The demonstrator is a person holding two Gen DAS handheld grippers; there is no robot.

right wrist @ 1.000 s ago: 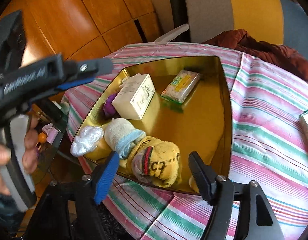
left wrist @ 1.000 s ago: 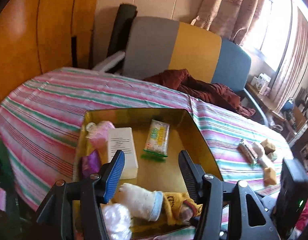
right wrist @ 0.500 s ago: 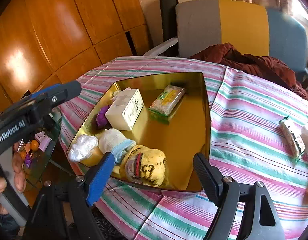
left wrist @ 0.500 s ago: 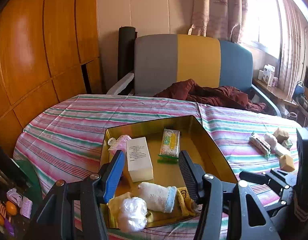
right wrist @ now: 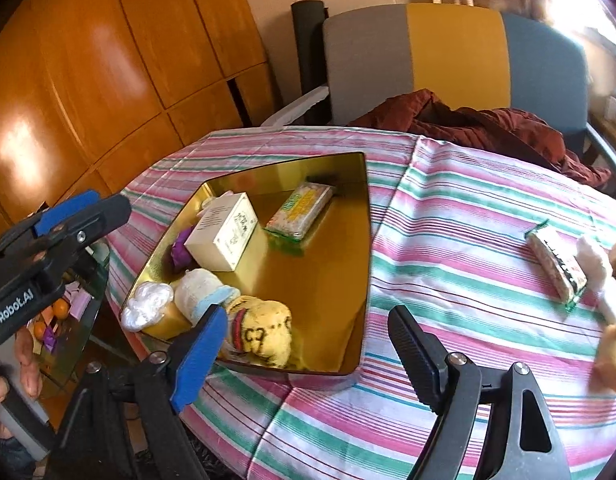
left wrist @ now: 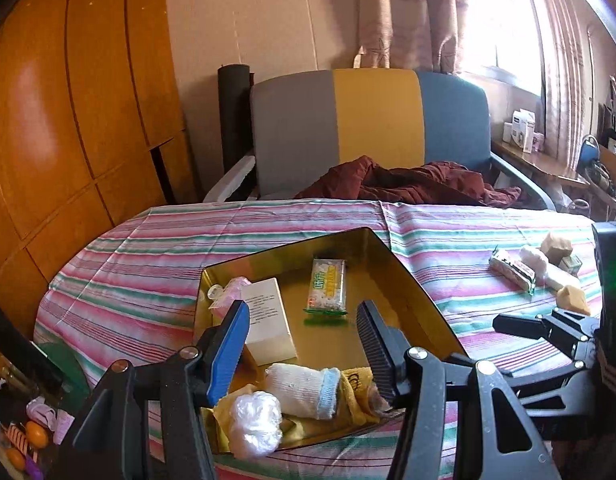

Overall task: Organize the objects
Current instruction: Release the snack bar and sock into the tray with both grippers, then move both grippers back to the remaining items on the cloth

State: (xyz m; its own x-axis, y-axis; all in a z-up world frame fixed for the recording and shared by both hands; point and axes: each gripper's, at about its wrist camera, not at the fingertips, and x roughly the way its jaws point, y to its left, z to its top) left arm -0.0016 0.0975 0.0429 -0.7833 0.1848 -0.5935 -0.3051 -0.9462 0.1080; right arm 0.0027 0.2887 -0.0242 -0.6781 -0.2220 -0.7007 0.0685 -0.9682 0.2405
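Two hand-held grippers hang over the near edge of the counter (left wrist: pixel 156 248), which wears a pink, green and white striped cloth. The left hand-held gripper (left wrist: pixel 302 344) has its jaws partly apart and empty, with nothing pressed between the blue pad and the black one. The right hand-held gripper (right wrist: pixel 304 356) has its jaws wide; they have just been opening, and nothing is between them.

Just beyond both sits the gold tray (right wrist: pixel 348 264), near the counter's front edge. Along its near side lie a yellow sock (right wrist: pixel 268 332), a white sock with a blue cuff (right wrist: pixel 200 292) and a wad of clear plastic (right wrist: pixel 146 308), packed close together and touching. Further in, a white box (right wrist: pixel 224 232) lies flat, with a purple item (right wrist: pixel 182 248) tucked against its left side. Right of the box, apart from it, lies a green-and-yellow snack packet (right wrist: pixel 302 210). In the left wrist view a pink item (left wrist: pixel 232 292) sits in the far left corner behind the box.

Well apart, out on the cloth to the right, lie another wrapped snack bar (right wrist: pixel 558 268), a white roll (left wrist: pixel 546 266) and some tan blocks (left wrist: pixel 574 300), clustered together. Behind the counter stands a chair (left wrist: pixel 372 120) in grey, yellow and blue with a dark red garment (left wrist: pixel 408 184) on its seat.
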